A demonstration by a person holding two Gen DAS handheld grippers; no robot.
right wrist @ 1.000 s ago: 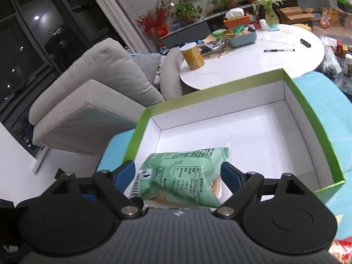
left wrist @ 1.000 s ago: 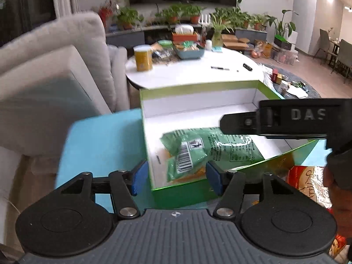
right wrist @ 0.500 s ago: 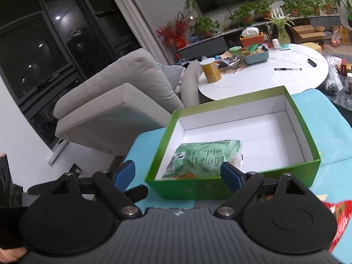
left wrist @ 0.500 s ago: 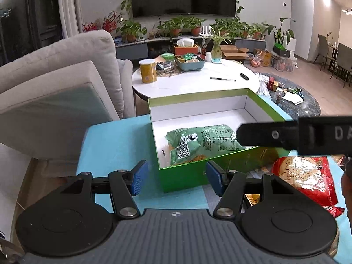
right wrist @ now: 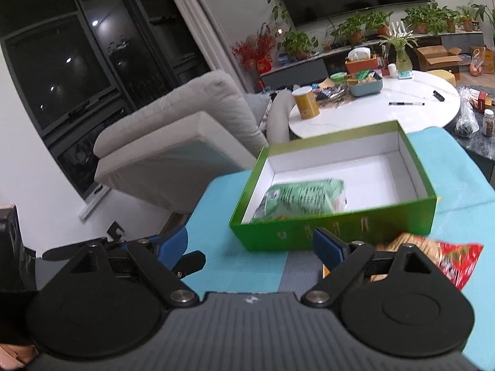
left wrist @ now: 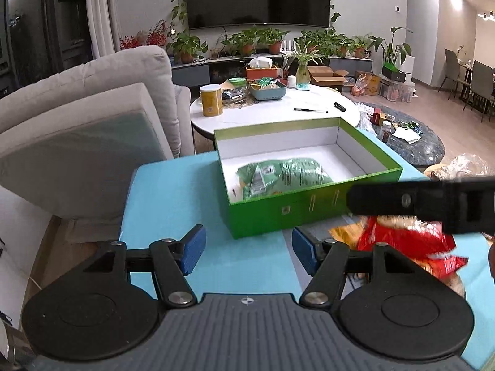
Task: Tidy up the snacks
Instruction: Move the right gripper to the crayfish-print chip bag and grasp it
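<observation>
The left tongs (left wrist: 246,249) hang just short of the green box (left wrist: 297,213), their jaws opening with nothing between the blue pads (left wrist: 193,249) but bare tabletop (left wrist: 173,191). The right tongs (right wrist: 249,245) are likewise released and empty, jaws standing apart over the tabletop in front of the box; in the left view one of their black fingers crosses the frame on the right.

One snack is already in place: a green packet (left wrist: 283,176) lies flat on the white floor of the box, toward its left end, leaving most of the floor free. A red packet (right wrist: 445,255) lies outside, on the tabletop just in front of the box's right end, close to the right tongs' right pad.

The step in hand looks like reaching for the next snack, and the red packet is the likely one. To do it well, I would bring the nearer tongs down over a crimped edge or a flatter end of the bag, pinch the film rather than the puffed middle, and lift it clear of the box wall before lowering it into the free space beside the green packet.

The box is stiff card, glossy green outside and matt white inside, with straight walls and square corners. Both packets are thin, shiny, crinkled film, soft and pillow-shaped, so they should slip and flex. The tabletop is covered in smooth turquoise, with a grey ribbed strip (right wrist: 298,270) nearest the tongs.
</observation>
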